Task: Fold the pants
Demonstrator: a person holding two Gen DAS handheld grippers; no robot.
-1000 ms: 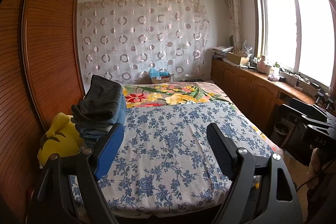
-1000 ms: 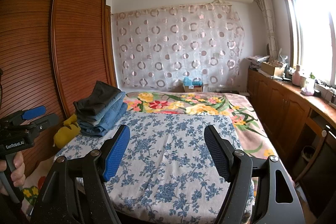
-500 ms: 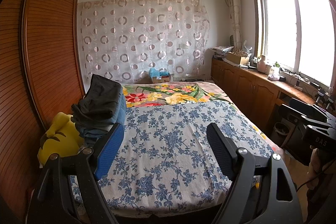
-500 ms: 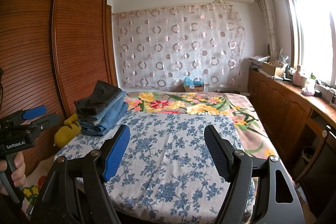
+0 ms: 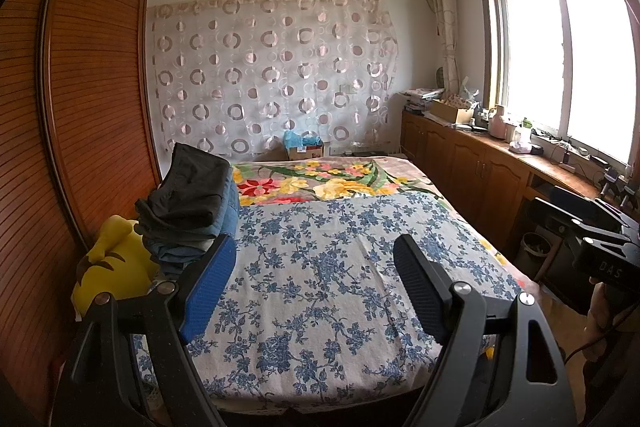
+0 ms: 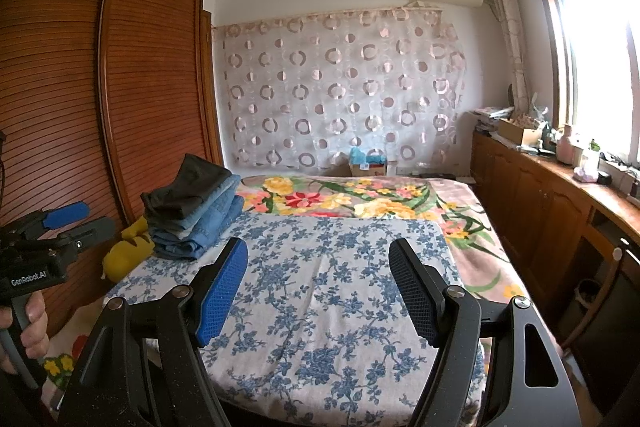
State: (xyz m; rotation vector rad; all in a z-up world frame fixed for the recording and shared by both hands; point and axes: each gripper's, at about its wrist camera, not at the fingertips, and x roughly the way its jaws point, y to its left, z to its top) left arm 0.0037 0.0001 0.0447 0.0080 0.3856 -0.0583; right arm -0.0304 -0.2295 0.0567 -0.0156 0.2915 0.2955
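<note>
Both of my claws are held short of the near edge of the bed. My left claw has its jaws spread wide with nothing between them. My right claw is likewise wide open and empty.

Position of the work item: the pants are in a stack of folded pants at the left edge of the bed, against the wooden wardrobe. A dark pair lies on top, with denim pairs beneath. The stack partly rests on a yellow plush toy. No loose pair lies on the blue floral sheet that covers the near half of the bed; the flowered blanket beyond it is also bare.

Current step, as I judge it: idle position, either between garments or with the folding finished. I cannot tell which from these views.

Next move, if another pair is to be folded:
1. Bring a pair onto the blue floral sheet.
2. Spread it flat, waistband and hems aligned.
3. Close each claw on one corner.
</note>
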